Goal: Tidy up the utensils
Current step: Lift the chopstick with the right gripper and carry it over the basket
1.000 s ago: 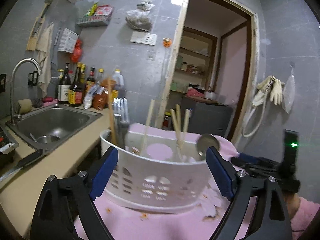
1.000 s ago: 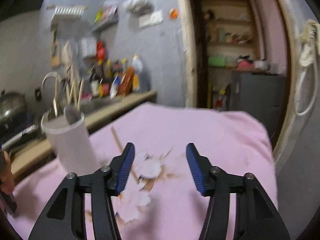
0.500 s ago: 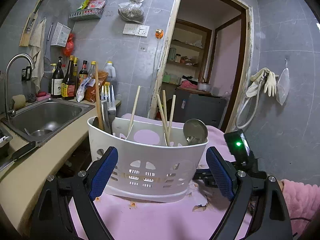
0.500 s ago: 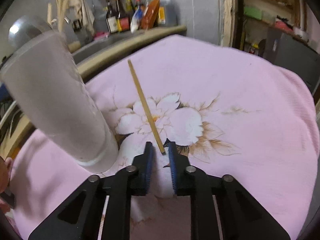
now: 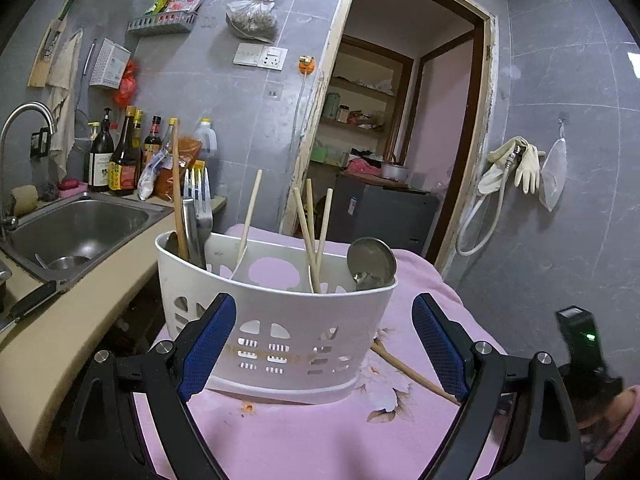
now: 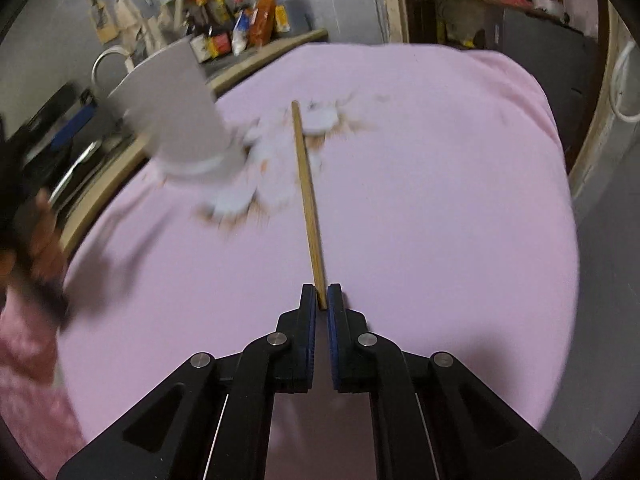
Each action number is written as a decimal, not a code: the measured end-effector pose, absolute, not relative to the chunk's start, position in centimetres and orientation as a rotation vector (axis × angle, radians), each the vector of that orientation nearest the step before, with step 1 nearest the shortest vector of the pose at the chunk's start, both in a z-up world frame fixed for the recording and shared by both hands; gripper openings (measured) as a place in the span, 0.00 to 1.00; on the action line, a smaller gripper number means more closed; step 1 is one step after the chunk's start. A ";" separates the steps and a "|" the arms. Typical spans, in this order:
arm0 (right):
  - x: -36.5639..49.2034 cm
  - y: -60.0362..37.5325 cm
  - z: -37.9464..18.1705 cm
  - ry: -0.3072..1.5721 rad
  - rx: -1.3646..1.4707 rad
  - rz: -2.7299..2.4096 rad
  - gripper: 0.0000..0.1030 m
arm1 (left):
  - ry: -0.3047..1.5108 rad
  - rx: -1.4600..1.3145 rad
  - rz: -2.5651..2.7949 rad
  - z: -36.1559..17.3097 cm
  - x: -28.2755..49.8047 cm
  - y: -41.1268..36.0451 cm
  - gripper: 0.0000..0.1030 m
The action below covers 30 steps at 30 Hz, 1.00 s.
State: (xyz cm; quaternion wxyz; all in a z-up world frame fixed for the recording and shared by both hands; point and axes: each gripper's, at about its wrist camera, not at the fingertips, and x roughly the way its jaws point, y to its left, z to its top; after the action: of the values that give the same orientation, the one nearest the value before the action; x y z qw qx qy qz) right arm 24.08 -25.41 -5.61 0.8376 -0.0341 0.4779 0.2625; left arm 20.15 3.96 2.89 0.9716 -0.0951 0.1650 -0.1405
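A white slotted utensil basket point(image 5: 280, 320) stands on the pink flowered cloth point(image 5: 320, 440), holding chopsticks point(image 5: 316, 236), forks point(image 5: 200, 200) and a metal spoon point(image 5: 372, 260). My left gripper point(image 5: 322, 332) is open, its blue pads on either side of the basket's front and not pressing on it. My right gripper point(image 6: 321, 296) is shut on the near end of a wooden chopstick point(image 6: 306, 200), which points away over the cloth toward the blurred basket point(image 6: 176, 120). In the left wrist view that chopstick point(image 5: 412, 372) slants out beside the basket's right side.
A steel sink point(image 5: 80, 232) with a tap is set in the beige counter point(image 5: 60, 344) at left, with sauce bottles point(image 5: 120, 160) behind it. An open doorway point(image 5: 400, 140) lies past the table. A person's hand point(image 6: 40, 248) is at the left of the right wrist view.
The right gripper dropped to the chopstick lying on the cloth, shut on its near end and drew it back from the basket. The left gripper stayed open; the basket slid slightly left in its view.
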 end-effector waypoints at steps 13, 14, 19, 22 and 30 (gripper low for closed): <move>32.3 -18.4 -5.7 1.004 -0.178 0.616 0.18 | 0.358 -0.116 -0.244 3.9 19.0 3.9 0.84; 33.0 -17.7 -6.0 1.017 -0.192 0.624 0.16 | 0.352 -0.105 -0.234 4.0 18.8 4.1 0.84; 34.1 -17.5 -5.6 0.999 -0.137 0.608 0.05 | 0.330 -0.098 -0.200 4.1 18.1 5.3 0.84; 32.4 -19.8 -2.8 0.864 -0.052 0.548 0.05 | 0.335 -0.135 -0.187 3.8 18.3 6.3 0.84; 25.8 -20.9 7.6 0.149 0.313 0.593 0.05 | 0.286 -0.189 -0.138 5.0 18.9 8.2 0.84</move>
State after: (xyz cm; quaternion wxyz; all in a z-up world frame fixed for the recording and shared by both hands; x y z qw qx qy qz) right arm 25.77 -20.92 7.63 0.9416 0.1535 0.0730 0.2908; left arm 18.94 8.16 5.04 0.9830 -0.0940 0.1422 -0.0688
